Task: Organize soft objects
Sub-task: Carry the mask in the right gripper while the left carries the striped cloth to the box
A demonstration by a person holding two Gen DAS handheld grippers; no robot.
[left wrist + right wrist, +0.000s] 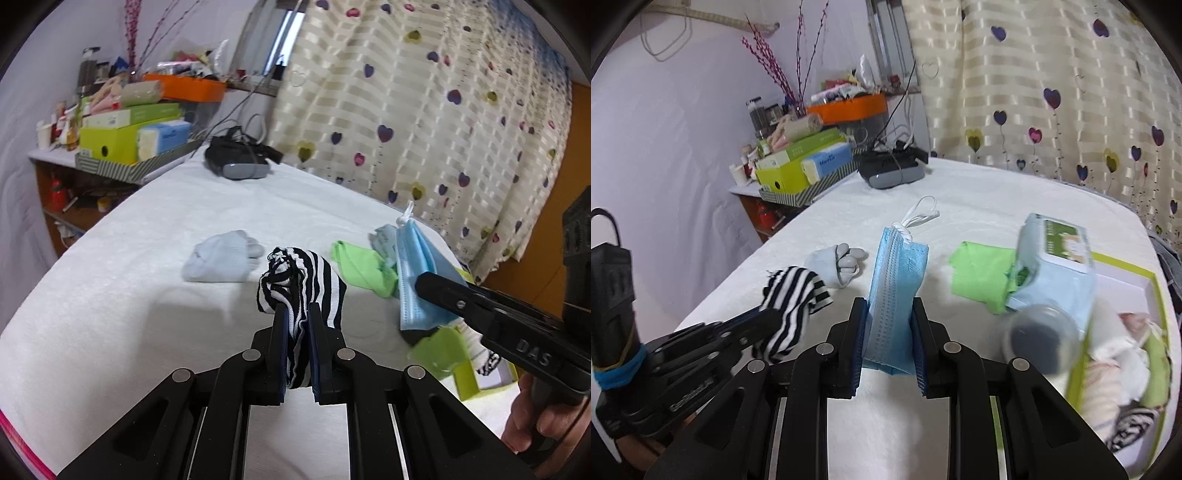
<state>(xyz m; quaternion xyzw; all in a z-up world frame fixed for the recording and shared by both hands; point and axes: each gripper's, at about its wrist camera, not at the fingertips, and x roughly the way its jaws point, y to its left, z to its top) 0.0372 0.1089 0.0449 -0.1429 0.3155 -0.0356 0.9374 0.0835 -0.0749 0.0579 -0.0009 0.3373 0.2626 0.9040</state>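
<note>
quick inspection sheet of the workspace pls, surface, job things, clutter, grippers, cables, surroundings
surface: white fleecy cover, wrinkled, mostly bare in front
job's things: striped sock and stack of blue face masks both held off the cover; pale blue sock and green cloth lying on it; tissue pack resting at the green-edged box, which holds more soft items
clutter: dark round-ended object by the box, blurred; black and grey headset at the far edge
grippers: left gripper shut on the striped sock; right gripper shut on the face masks
cables: dark and white leads run up from the headset
surroundings: crowded shelf of boxes, heart-print curtain
</note>
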